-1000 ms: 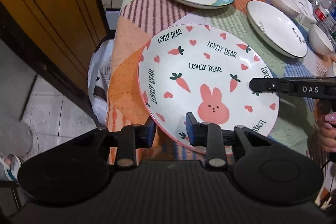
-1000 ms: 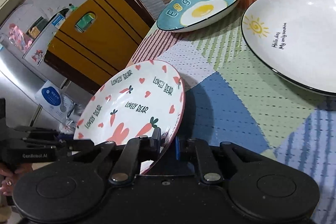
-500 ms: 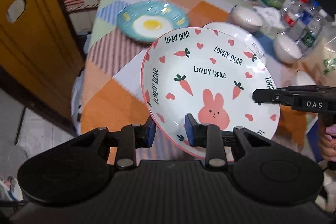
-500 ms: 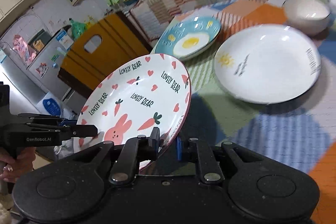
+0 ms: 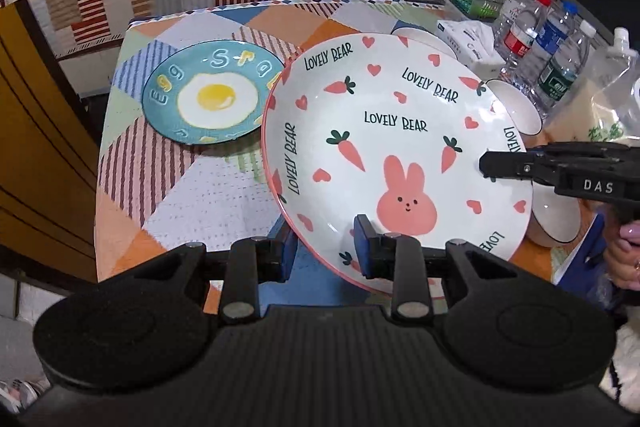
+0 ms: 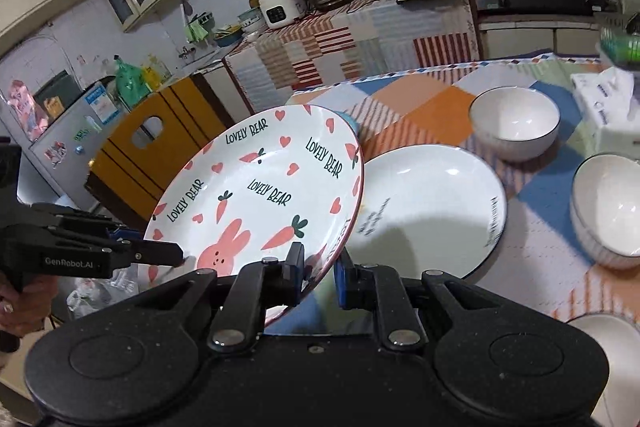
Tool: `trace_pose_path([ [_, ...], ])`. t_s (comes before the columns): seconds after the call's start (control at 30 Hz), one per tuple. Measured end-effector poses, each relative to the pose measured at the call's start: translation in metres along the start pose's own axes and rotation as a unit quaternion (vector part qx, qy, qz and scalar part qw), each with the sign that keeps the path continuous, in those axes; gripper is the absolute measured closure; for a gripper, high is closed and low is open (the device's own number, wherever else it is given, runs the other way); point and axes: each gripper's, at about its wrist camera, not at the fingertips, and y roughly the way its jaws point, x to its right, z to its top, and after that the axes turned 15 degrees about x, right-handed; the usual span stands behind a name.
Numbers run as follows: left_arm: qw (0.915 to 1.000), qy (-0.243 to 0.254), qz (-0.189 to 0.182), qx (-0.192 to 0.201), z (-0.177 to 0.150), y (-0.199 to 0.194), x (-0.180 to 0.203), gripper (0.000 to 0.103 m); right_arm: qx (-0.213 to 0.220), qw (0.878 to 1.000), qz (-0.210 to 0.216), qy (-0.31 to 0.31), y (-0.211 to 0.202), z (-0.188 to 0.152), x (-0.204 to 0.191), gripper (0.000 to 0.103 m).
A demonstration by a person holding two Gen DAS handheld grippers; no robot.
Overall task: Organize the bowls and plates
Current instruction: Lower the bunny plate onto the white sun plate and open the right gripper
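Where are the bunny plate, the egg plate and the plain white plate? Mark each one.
White bunny-and-carrot ceramic plate (image 5: 384, 147): left wrist view, centre.
Round blue fried-egg plate (image 5: 192, 99): left wrist view, egg white.
Round white dark-rimmed plate (image 6: 432, 203): right wrist view, bare centre.

The plate (image 5: 384, 147) was white with a pink rim, pink rabbit, hearts, carrots and black "LOVELY BEAR" lettering. The egg plate (image 5: 200, 95) was teal with a fried-egg print. The worktop (image 5: 168, 187) wore patchwork orange, blue, green and striped cloth. Fingers (image 5: 364, 247) were blue-padded.
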Motion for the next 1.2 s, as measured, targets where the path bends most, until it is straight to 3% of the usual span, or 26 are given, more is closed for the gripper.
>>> trace_pose_path([
  [0.3, 0.9997, -0.006, -0.005, -0.024, 0.011, 0.061, 0.004, 0.075, -0.024, 0.999, -0.016, 0.021, 0.022, 0.0, 0.036, 0.083],
  [0.43, 0.999, -0.038, -0.017, -0.017, 0.017, 0.088, 0.0, 0.076, -0.018, 0.997, -0.038, 0.057, 0.03, -0.003, 0.061, 0.083],
  [0.77, 0.9979, -0.059, -0.021, -0.016, 0.014, 0.127, 0.002, 0.076, 0.011, 0.99, -0.085, 0.116, 0.033, -0.022, 0.086, 0.082],
  [1.2, 0.9973, -0.031, 0.005, -0.066, 0.008, 0.16, 0.015, 0.075, -0.02, 0.989, -0.134, 0.062, 0.052, -0.024, 0.085, 0.082],
])
